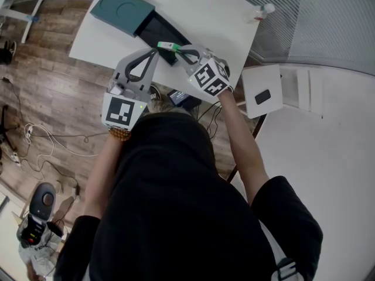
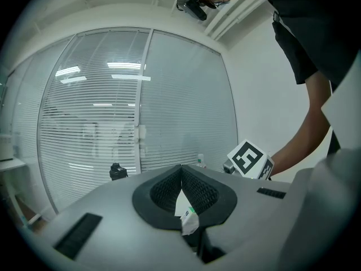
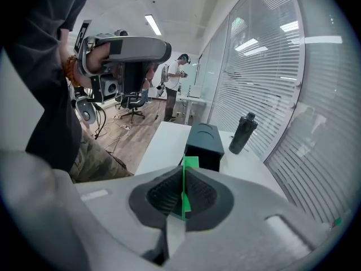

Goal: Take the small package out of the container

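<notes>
The small green and white package [image 1: 169,45] hangs over the white table [image 1: 211,16], just in front of the dark teal container [image 1: 122,7] and its pulled-out black drawer [image 1: 157,30]. Both grippers pinch it from opposite sides. My left gripper [image 1: 159,51] is shut on one end, where the package [image 2: 186,210] shows white with a green mark between the pads. My right gripper [image 1: 179,53] is shut on the other end, where the package [image 3: 184,192] stands as a thin green edge in the jaws. The container [image 3: 205,141] lies beyond it on the table.
A black bottle [image 3: 243,133] stands on the table behind the container. A small clear bottle [image 1: 262,10] sits at the table's right corner. A white stool with a dark item [image 1: 262,90] stands to the right. Cables [image 1: 41,136] run over the wooden floor.
</notes>
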A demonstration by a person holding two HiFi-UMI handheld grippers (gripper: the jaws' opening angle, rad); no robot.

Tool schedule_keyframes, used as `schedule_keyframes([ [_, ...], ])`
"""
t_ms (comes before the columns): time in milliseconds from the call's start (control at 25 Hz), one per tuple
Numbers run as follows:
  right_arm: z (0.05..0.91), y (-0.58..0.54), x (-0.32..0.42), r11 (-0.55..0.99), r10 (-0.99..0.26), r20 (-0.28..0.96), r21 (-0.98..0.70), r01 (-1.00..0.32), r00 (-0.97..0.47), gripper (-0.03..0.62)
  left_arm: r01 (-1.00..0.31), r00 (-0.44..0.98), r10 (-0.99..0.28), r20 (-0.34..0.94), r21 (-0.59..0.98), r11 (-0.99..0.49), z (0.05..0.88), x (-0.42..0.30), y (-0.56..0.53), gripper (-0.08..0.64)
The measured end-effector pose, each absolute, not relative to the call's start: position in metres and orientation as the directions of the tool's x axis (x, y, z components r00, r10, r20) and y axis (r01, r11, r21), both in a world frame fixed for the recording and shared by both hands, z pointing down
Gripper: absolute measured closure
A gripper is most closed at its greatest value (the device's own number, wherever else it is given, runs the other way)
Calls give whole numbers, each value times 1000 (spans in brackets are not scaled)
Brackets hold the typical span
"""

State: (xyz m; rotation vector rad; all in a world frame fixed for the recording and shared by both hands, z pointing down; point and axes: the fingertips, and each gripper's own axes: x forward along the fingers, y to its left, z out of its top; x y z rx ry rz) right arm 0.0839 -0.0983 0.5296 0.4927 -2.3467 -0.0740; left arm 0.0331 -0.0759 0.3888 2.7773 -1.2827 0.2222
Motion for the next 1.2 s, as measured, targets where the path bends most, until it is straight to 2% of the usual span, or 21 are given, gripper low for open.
schedule_keyframes([
  [880, 501, -94, 81, 890, -450, 572, 223, -399, -686, 590, -761, 639, -751, 166, -5, -648, 387, 33, -77, 554],
  [1200, 497, -89, 74, 893, -444, 561, 213, -396, -699, 591, -761, 639, -751, 166, -7, -649, 389, 32, -78, 554],
])
